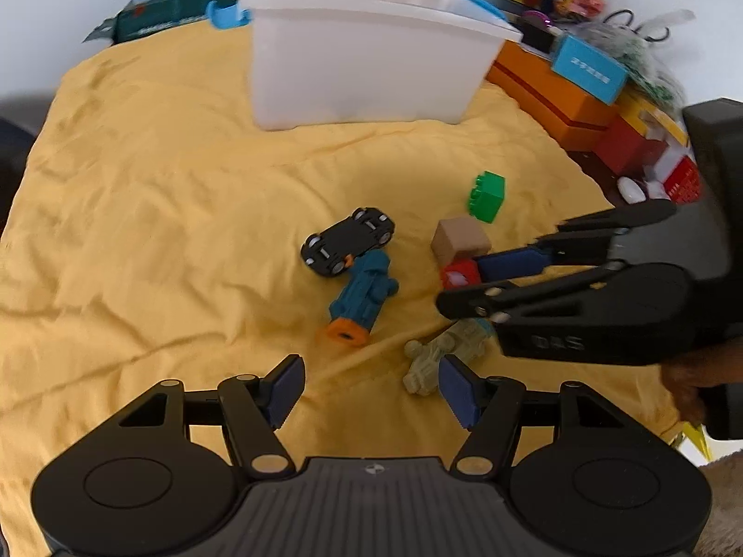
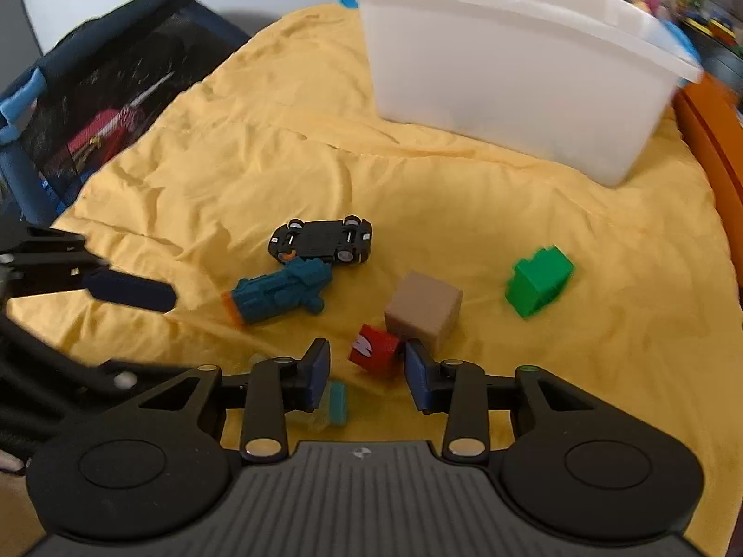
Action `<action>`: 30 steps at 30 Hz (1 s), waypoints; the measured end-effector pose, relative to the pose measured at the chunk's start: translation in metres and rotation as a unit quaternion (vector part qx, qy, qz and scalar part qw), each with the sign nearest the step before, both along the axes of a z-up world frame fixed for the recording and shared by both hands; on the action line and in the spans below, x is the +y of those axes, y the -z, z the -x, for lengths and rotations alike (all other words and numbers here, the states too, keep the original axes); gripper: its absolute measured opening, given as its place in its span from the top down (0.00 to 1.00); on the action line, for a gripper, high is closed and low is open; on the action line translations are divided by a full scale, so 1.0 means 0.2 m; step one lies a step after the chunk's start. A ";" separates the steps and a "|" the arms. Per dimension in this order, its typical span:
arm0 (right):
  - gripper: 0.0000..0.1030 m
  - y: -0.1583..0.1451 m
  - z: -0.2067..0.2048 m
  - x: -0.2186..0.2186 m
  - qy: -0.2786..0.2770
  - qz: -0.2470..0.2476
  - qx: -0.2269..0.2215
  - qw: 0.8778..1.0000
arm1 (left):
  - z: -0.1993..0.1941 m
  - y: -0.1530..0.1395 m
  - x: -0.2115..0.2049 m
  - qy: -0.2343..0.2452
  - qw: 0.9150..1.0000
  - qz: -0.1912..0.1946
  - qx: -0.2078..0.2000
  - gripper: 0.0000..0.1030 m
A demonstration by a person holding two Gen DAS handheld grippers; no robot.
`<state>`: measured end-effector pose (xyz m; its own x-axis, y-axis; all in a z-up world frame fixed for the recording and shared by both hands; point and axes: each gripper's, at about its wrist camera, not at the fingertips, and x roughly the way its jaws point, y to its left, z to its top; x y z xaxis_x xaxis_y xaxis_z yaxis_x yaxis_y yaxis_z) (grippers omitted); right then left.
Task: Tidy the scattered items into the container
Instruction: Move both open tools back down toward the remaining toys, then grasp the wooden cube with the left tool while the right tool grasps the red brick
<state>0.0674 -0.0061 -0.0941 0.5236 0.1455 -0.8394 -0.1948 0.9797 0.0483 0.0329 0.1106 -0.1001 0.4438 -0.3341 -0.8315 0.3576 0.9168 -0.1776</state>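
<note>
We find the right claw (image 2: 367, 371) lowered over the red block (image 2: 375, 348), its blue pads (image 2: 319, 373) on either side. The far pad looks to meet the block's edge; the near pad stands clear, so we record no grip. The block is small and red with a white mark on its upper face. It lies tilted on the yellow cloth (image 2: 278, 148), touching the corner of the tan cube (image 2: 423, 313).

The left claw (image 1: 369, 387) is released, jaws wide, nothing between them. It hangs above the cloth just beside a pale green figure (image 1: 432, 357) lying flat. In the right view a pale item with a teal end (image 2: 335, 406) shows partly under the right claw; we cannot tell whether it is the same figure.

Further out lie a teal toy with an orange end (image 2: 278, 294) on its side and a black car (image 2: 321, 241) upside down, wheels up. The two touch. A green brick (image 2: 538, 285) sits apart on the right side of the right view.

The white bin (image 2: 506, 69) stands upright at the far edge of the cloth, well apart from all the toys. Its inside is not visible. Boxes and mixed clutter (image 1: 580, 83) crowd the surface behind and beside it.
</note>
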 end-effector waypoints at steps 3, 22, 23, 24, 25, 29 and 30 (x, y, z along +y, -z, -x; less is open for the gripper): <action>0.75 0.02 0.01 0.00 -0.015 0.018 0.000 1.000 | 0.02 0.00 -0.02 -0.010 1.000 -0.008 0.002 0.34; 0.76 0.00 0.15 -0.43 0.029 0.004 -0.013 1.000 | -0.27 0.04 -0.60 0.017 0.999 -0.044 -0.014 0.43; 0.75 0.00 0.14 -0.44 0.026 0.000 -0.013 1.000 | -0.29 0.06 -0.60 0.010 0.999 -0.046 -0.007 0.48; 0.75 0.00 0.14 -0.45 0.024 -0.003 -0.013 1.000 | -0.30 0.08 -0.60 0.005 0.999 -0.044 0.000 0.53; 0.74 0.00 0.12 -0.46 0.022 -0.004 -0.015 1.000 | -0.31 0.09 -0.59 0.001 0.999 -0.041 0.007 0.66; 0.70 0.01 0.09 -0.47 0.014 -0.009 -0.018 1.000 | -0.32 0.08 -0.55 -0.003 0.999 -0.036 0.014 0.67; 0.68 0.02 0.08 -0.47 0.012 -0.010 -0.017 1.000 | -0.32 0.08 -0.55 -0.002 0.999 -0.038 0.014 0.67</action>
<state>0.0508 -0.1010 -0.0972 0.5545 0.1491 -0.8187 -0.1733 0.9829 0.0616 0.0969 0.0005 -0.1161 0.4211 -0.2669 -0.8668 0.3496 0.9296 -0.1164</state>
